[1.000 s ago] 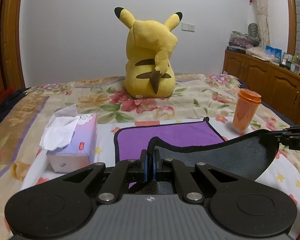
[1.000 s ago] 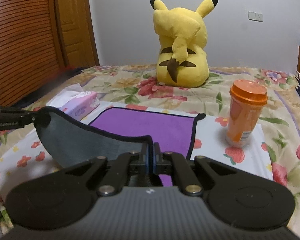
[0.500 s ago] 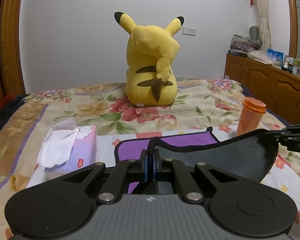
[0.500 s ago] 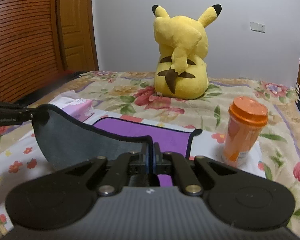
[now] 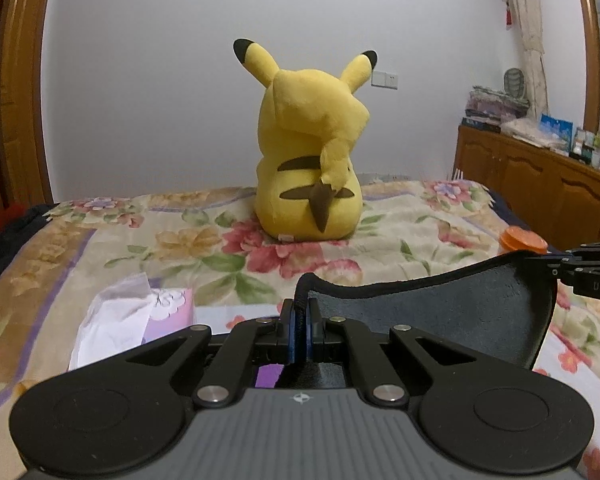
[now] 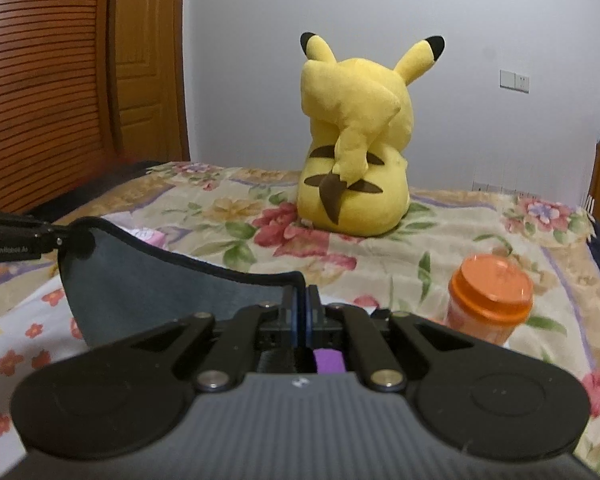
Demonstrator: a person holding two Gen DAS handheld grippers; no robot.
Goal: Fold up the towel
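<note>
Tissue box [image 5: 156, 312] near the bed's [image 5: 100, 248] left edge, left gripper [image 5: 299, 320] clamped on the towel's [image 5: 440, 316] left corner, towel lifted above the bed, right gripper [image 6: 301, 308] clamped on its right corner, orange cup [image 6: 488, 300] toward the right edge.

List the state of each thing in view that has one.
left gripper: shut on towel corner
right gripper: shut on the other corner
towel: lifted, sagging between grippers
orange cup: upright, lid on
tissue box: open, tissue sticking out
plush toy: sitting upright, back to cameras
</note>
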